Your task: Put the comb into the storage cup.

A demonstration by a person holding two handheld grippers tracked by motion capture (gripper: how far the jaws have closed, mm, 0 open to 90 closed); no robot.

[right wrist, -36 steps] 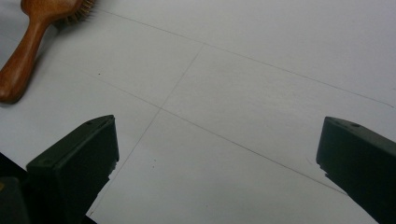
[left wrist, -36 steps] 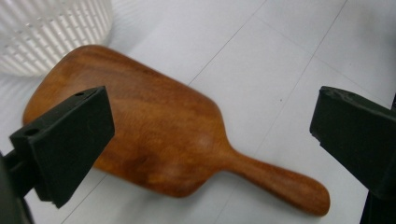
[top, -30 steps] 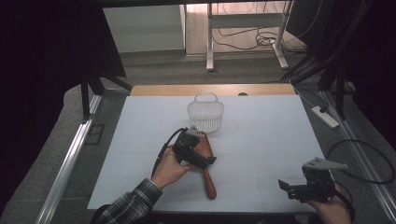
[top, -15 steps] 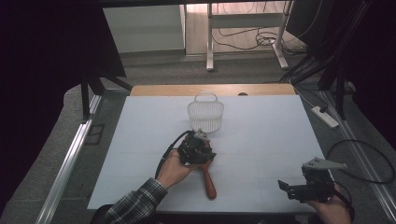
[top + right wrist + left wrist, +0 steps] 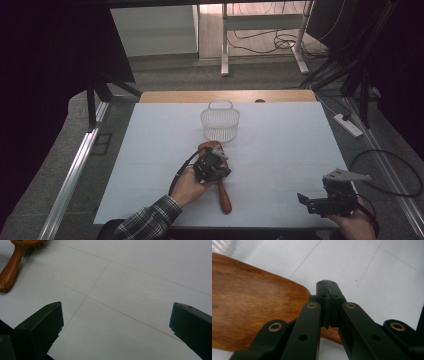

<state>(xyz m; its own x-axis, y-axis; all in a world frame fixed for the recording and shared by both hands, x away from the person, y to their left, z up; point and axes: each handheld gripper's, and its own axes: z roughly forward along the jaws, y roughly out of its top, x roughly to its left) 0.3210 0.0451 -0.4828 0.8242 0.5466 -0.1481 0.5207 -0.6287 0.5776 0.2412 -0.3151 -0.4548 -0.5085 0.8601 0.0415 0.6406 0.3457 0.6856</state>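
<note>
We note a white table (image 5: 280, 150) carrying a white mesh basket (image 5: 220, 123) toward its far edge and a wooden hairbrush (image 5: 223, 192) lying nearer the person, handle toward the near edge. From above, the left gripper (image 5: 216, 161) sits over the brush head, which hides its jaws. The left gripper view settles the matter: the jaws have just been closing and now meet tip to tip above the white surface, nothing between them, with the brown wood of the brush (image 5: 249, 310) just beside and beneath them. The right gripper (image 5: 303, 199) rests near the table's near right corner, well apart from the brush. Its own view shows jaws standing wide, empty, and bristles on the brush head (image 5: 17, 257) that the overhead picture cannot resolve.
</note>
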